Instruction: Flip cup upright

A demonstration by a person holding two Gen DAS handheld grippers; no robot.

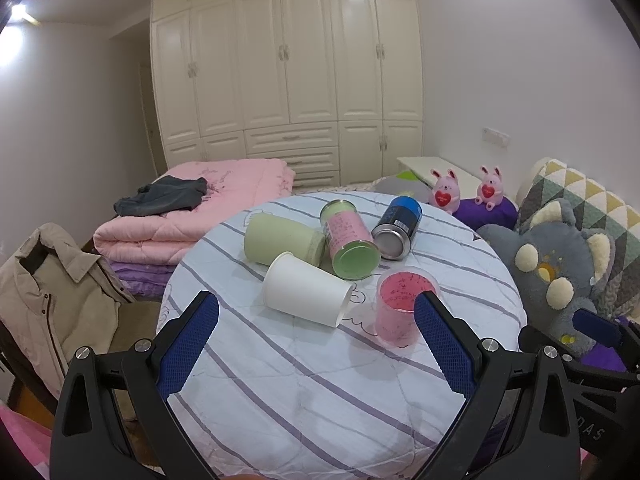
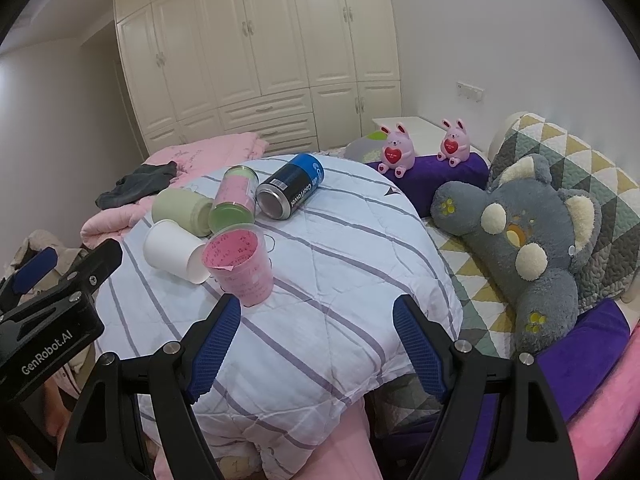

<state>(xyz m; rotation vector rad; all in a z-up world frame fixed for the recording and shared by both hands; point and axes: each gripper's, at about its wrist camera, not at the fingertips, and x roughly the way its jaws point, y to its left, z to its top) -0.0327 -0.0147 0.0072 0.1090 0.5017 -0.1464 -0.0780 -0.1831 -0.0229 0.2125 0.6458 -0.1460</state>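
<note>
Striped quilt (image 1: 320, 380) draped over a round table, soft and wrinkled; five containers clustered on its far-left part.

Largest first. Pale green cup (image 1: 282, 245) lying on its side, touching the pink-and-green canister (image 1: 349, 238), also on its side, green end toward the camera. Blue can (image 1: 398, 226) on its side just beside the canister. White paper cup (image 1: 306, 290) on its side, mouth toward the right and near the camera, base toward the green cup. Pink-lined clear plastic cup (image 1: 396, 306) already standing upright, just beside the paper cup's rim.

Left gripper (image 1: 316, 340): fingers spread wide, nothing held, hovering short of the paper cup, which lies roughly between the finger lines. Right gripper (image 2: 316, 344): fingers likewise wide apart and empty, over bare quilt, the cluster well to its left.

Handling judgement: paper cup looks light and thin-walled, easily crushed; rim is the stiffest part. Likely best taken across the mid-body with a gentle squeeze, then rotated base-down. It may roll on the soft quilt if nudged, and the upright plastic cup is close enough to be knocked over. Quilt gives an uneven footing for setting down.
</note>
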